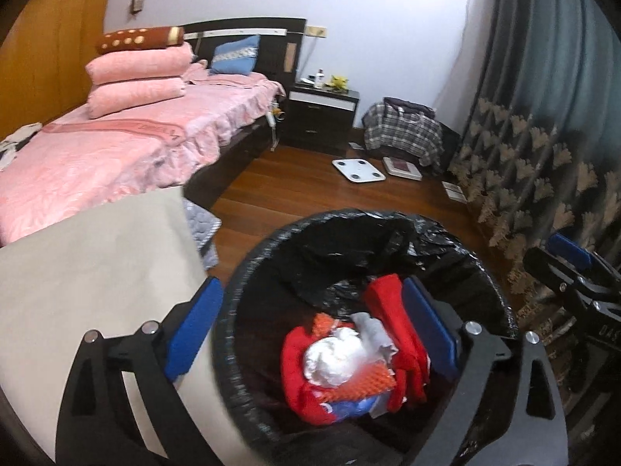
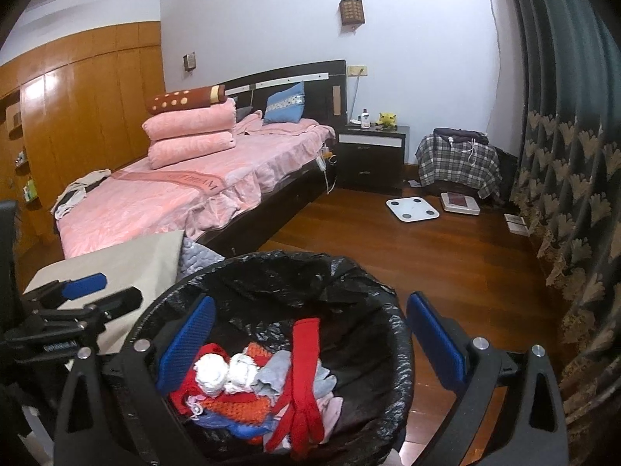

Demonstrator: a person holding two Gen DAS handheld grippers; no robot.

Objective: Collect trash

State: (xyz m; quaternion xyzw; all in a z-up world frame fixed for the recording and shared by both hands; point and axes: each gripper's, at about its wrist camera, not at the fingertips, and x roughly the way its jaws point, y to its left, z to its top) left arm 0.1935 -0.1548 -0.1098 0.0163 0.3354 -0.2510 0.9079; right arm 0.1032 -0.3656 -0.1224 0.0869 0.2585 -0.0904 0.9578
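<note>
Clearly the step in hand is the drop into the bin, and doing it well means keeping both tools over the opening, clear of the loose liner, until nothing clings to a pad. The bin is the largest thing near the cameras: round, lined with thin crinkled black plastic whose rim folds outward in glossy wrinkles. It stands on the wooden floor, right of a pale flat worktop. Inside lies the trash: a limp red glove with its long cuff draped upward, soft red fabric, orange bumpy foam and 2 crumpled white paper wads. The left tool stands wide and empty, 1 blue ribbed pad outside the rim, the other inside. The right tool is equally wide, straddling the bin's right wall, gripping nothing.
</note>
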